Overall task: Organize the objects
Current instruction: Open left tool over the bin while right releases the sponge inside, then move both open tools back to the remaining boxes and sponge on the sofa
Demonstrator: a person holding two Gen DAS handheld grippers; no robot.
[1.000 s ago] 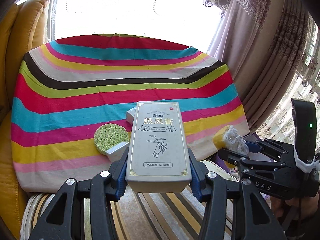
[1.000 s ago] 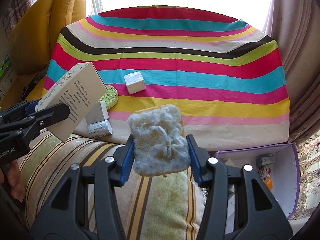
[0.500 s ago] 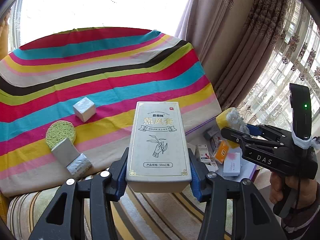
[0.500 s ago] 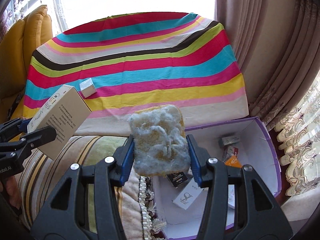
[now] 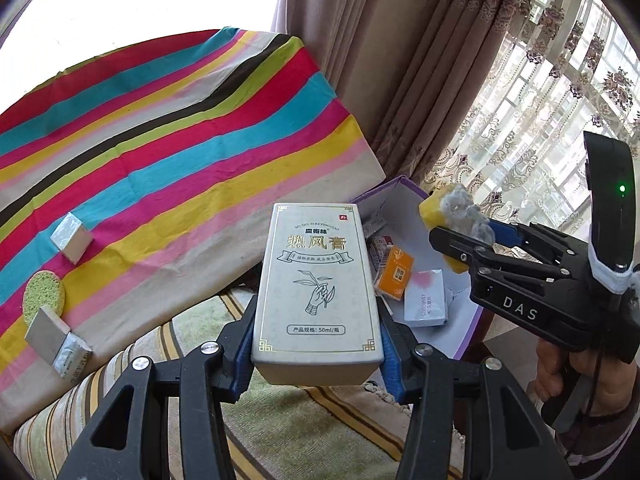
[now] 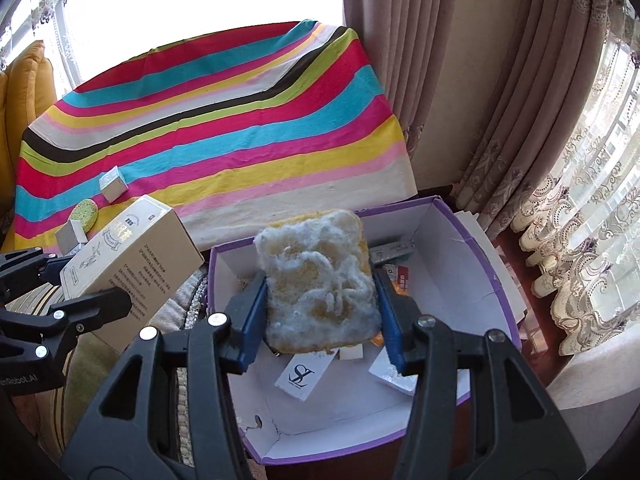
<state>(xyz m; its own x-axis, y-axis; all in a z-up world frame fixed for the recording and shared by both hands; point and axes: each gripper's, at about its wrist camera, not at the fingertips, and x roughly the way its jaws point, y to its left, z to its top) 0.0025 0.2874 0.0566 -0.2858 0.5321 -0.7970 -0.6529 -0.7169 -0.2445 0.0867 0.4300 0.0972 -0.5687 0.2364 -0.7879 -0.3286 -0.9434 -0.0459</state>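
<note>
So my right gripper (image 6: 320,300) is clamped on the sponge (image 6: 318,276) above the purple box (image 6: 472,240), left gripper (image 5: 316,344) squeezing the carton (image 5: 316,280) just beside it; I'd lower both before letting go.

Bright daylight is admitted through a window (image 6: 192,0) at the upper left; patterned curtains (image 6: 460,80) are hung at right, lace curtains (image 5: 540,120) beyond, a yellow armchair (image 6: 20,92) at far left.

White box (image 5: 316,280) reads "50ml"; right gripper (image 5: 454,236) reads "DAS".
</note>
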